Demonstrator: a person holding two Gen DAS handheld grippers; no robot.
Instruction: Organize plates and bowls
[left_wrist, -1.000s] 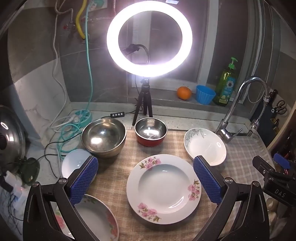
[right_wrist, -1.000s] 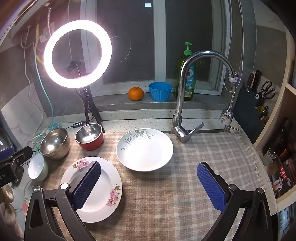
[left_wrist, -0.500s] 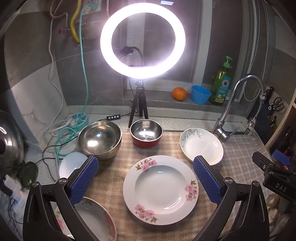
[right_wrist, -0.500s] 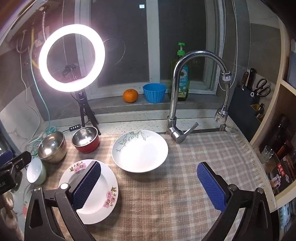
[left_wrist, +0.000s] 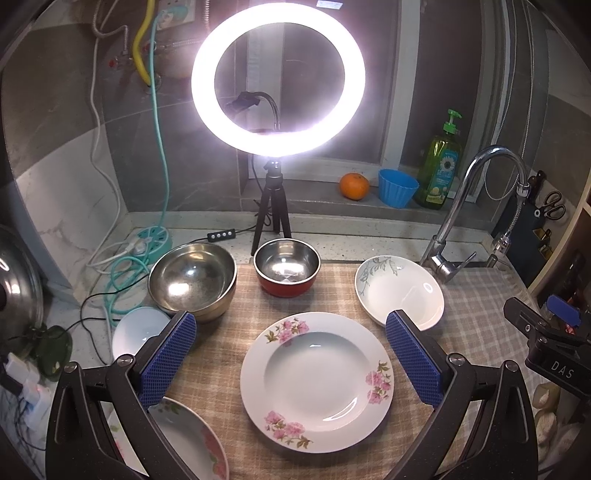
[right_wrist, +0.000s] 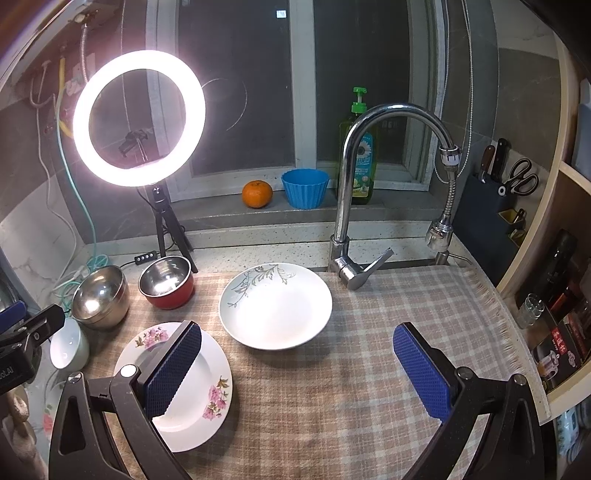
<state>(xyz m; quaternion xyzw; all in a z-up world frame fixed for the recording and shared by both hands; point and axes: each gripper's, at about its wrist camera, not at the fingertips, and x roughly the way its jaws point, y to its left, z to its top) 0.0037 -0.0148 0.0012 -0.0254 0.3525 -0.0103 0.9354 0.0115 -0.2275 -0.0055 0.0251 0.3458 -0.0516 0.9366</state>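
My left gripper (left_wrist: 288, 354) hovers over table, jaws spread wide, gripping nothing. Between its blue pads: round white plate with pink flowers (left_wrist: 317, 380) on checked beige cloth (left_wrist: 476, 325). At its 1 o'clock, white shallow bowl with grey leaf print (left_wrist: 400, 290); 12 o'clock, red-sided steel bowl (left_wrist: 287, 266); 11 o'clock, large plain steel bowl (left_wrist: 192, 281). My right gripper (right_wrist: 297, 363) also spread, empty, above cloth; leaf bowl at its 12 o'clock.
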